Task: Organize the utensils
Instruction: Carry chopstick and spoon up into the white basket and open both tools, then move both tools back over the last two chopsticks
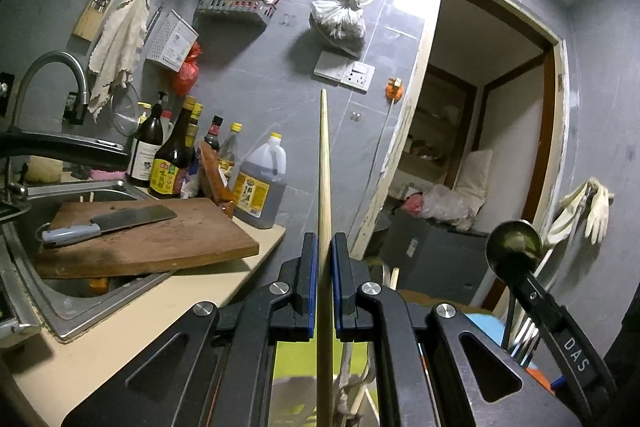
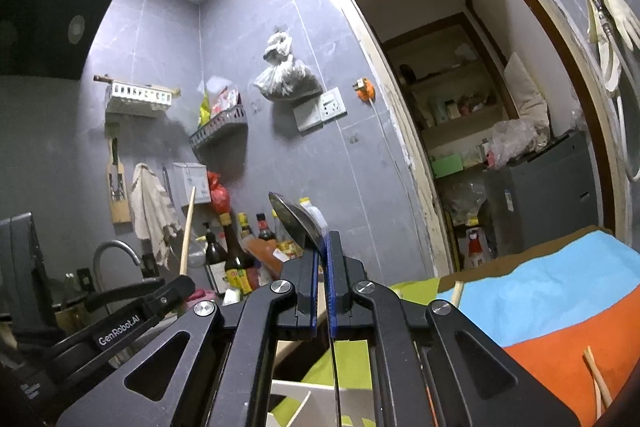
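Holding one utensil in each gripper, we are somewhere in the middle of the sorting, as far as we can judge. Our left gripper (image 1: pixel 324 247) is clenching a long wooden chopstick (image 1: pixel 324 163), a pale, plain, slightly tapering stick that is pointing straight up between the blue pads toward the grey tiled wall. Our right gripper (image 2: pixel 323 247) is pinching the thin handle of a metal spoon (image 2: pixel 296 219); its dull steel bowl is standing above the fingertips, tilted a little to the left, and from the left wrist it is showing as a dark round bowl (image 1: pixel 514 243) at the right.

Neither piece is put away yet. Below us, more pale sticks are lying loose: one on the orange part of a cloth (image 2: pixel 560 307) striped in orange, blue and green, another poking up at its edge, and one more near a white box whose purpose we cannot tell. So we are judging that several utensils are waiting to be gathered, and that the two in our grip are not yet delivered. Where they belong is not visible.

Farther left, a cleaver (image 1: pixel 108 223) is resting on a wooden cutting board (image 1: pixel 160 247) laid over the sink (image 1: pixel 48 299), with sauce bottles standing behind.
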Demonstrator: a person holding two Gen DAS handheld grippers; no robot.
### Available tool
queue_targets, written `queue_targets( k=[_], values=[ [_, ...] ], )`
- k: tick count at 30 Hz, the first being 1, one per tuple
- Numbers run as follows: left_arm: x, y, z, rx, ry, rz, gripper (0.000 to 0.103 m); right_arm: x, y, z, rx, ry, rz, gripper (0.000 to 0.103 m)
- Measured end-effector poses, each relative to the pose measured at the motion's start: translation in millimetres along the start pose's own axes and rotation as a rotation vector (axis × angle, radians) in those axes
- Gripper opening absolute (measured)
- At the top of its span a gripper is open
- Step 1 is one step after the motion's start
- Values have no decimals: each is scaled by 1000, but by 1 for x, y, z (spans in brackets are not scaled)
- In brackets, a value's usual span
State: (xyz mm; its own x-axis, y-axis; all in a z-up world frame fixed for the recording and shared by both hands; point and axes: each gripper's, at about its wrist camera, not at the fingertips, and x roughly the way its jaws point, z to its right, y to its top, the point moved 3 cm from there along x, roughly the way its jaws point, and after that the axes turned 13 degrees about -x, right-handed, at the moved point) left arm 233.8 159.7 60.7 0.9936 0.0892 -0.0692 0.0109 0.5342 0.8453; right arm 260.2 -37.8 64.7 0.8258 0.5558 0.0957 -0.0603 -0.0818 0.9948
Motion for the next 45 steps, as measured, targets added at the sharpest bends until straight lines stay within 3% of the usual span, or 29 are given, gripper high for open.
queue_targets(
  k=[9, 16, 30, 36, 41, 45],
  values=[
    [-5, -28, 2, 71, 34, -46, 6, -5, -5, -5, -17, 19, -31, 3],
    [-12, -27, -4, 48, 35, -65, 6, -10, -8, -2, -6, 32, -72, 3],
    [-10, -33, -3, 102, 45, -119, 6, -16, -19, 4, 14, 76, -161, 6],
    [-15, -35, -5, 91, 31, -129, 6, -23, -16, -2, -14, 105, -173, 19],
    [-21, -30, -3, 81, 21, -145, 6, -35, -2, -6, -51, 114, -139, 21],
    [-30, -24, 4, 84, 7, -142, 6, -46, 11, -3, -64, 106, -114, 34]
  ],
)
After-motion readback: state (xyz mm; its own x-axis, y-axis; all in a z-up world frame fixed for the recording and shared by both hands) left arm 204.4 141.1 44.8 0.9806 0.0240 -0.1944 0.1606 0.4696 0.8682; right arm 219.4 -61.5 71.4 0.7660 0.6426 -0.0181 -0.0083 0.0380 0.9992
